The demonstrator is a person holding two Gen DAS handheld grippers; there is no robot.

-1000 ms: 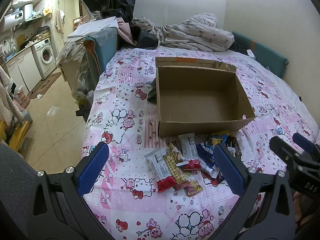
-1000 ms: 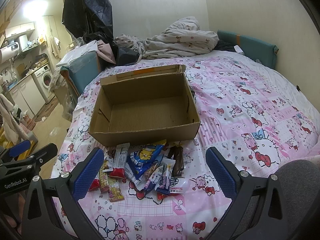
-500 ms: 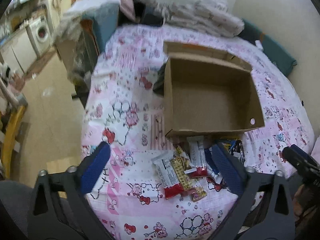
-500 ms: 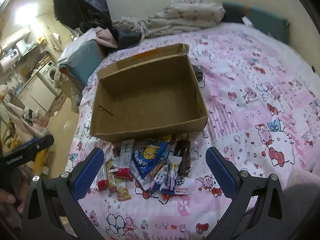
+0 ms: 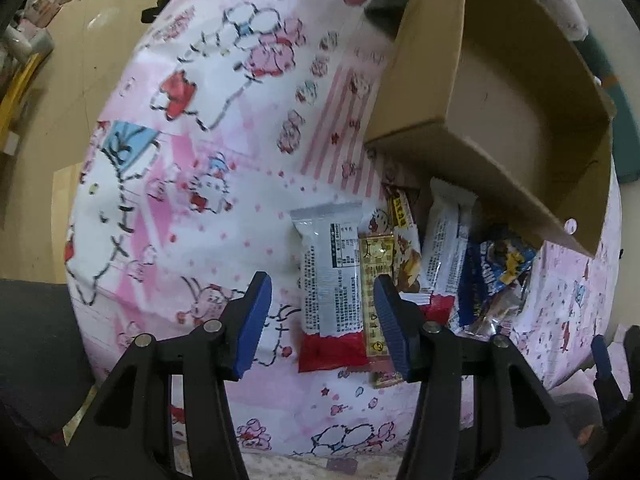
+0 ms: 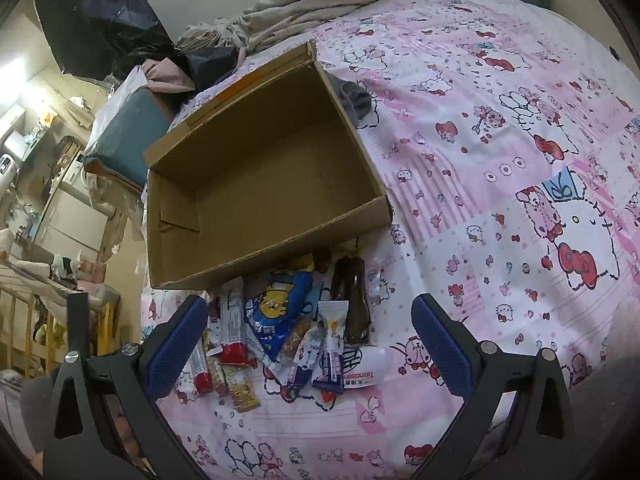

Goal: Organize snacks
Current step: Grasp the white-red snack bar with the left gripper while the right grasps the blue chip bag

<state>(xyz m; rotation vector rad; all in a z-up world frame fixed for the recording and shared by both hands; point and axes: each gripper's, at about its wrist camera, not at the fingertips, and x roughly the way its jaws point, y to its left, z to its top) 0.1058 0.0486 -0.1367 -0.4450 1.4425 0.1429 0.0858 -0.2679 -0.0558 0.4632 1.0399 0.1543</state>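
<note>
An empty cardboard box (image 6: pixel 264 184) stands open on the bed; it also shows in the left wrist view (image 5: pixel 516 80). Several snack packets lie in front of it, among them a white and red bar (image 5: pixel 332 284), a yellow bar (image 5: pixel 376 292), a blue bag (image 6: pixel 276 312) and a dark brown bar (image 6: pixel 354 304). My left gripper (image 5: pixel 320 320) is open, low over the bed, with its fingers on either side of the white and red bar. My right gripper (image 6: pixel 308 348) is open wide above the snack pile, holding nothing.
The pink cartoon-print bedspread (image 6: pixel 500 152) covers the bed. Crumpled bedding (image 6: pixel 312 12) and a black bag (image 6: pixel 100 28) lie behind the box. The bed's left edge drops to the floor (image 5: pixel 48 92). A dark cloth (image 6: pixel 354 98) lies beside the box's right wall.
My left gripper has dropped down and forward to the white and red bar and narrowed its opening. My right gripper has tilted down over the snack pile and stayed open.
</note>
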